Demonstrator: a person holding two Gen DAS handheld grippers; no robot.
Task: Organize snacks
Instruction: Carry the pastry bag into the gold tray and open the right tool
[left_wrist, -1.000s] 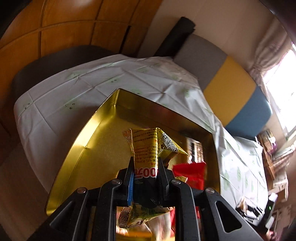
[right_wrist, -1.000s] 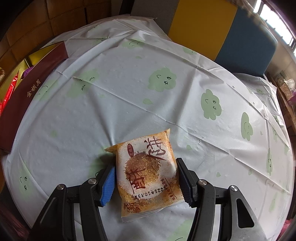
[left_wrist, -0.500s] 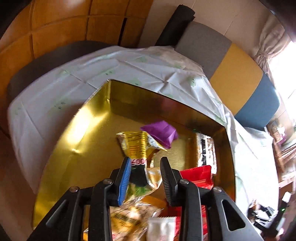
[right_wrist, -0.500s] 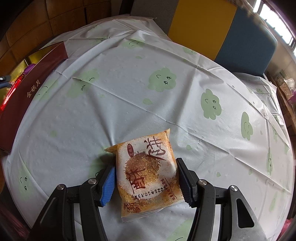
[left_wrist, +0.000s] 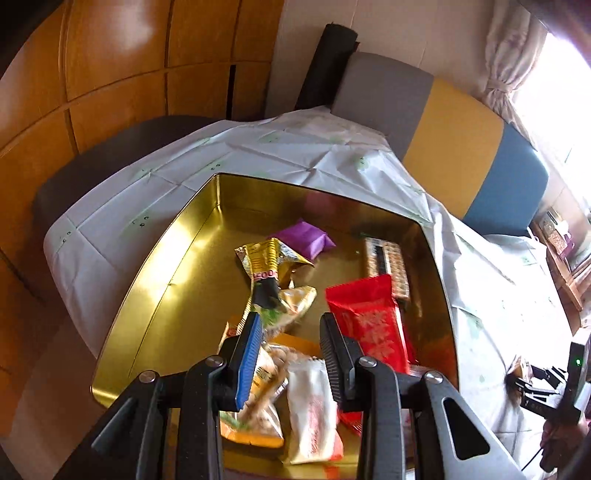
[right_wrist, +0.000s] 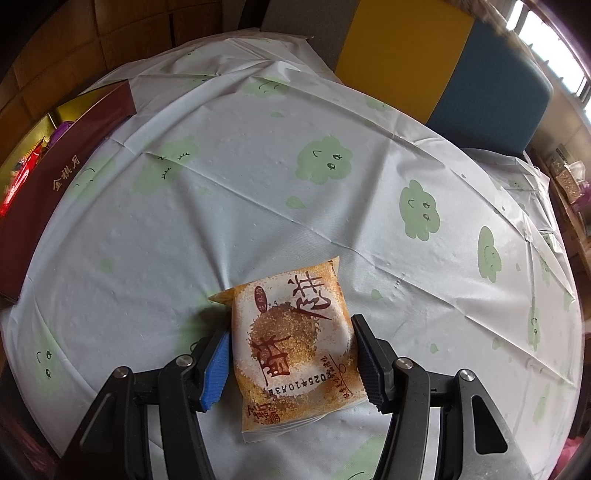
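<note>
Tin (left_wrist: 155, 280) on the surface (right_wrist: 258, 177), snack packets (left_wrist: 365, 317) heaped inside it, lone packet (right_wrist: 295, 347) lying on the surface right of the tin, chair (right_wrist: 443, 62) behind.

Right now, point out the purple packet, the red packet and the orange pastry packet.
purple packet (left_wrist: 303, 240), left wrist view, middle of its top face.
red packet (left_wrist: 369, 317), left wrist view, centre of the printed front.
orange pastry packet (right_wrist: 291, 347), right wrist view, the printed pastry.

Daylight floods in from the window (left_wrist: 565, 85) at upper right, which is blown out white. Left of it, the gold tin (left_wrist: 155, 288) throws bright glare off its floor. Snack packets nearest the lens are blurred. Fisheye bending darkens every corner.
</note>
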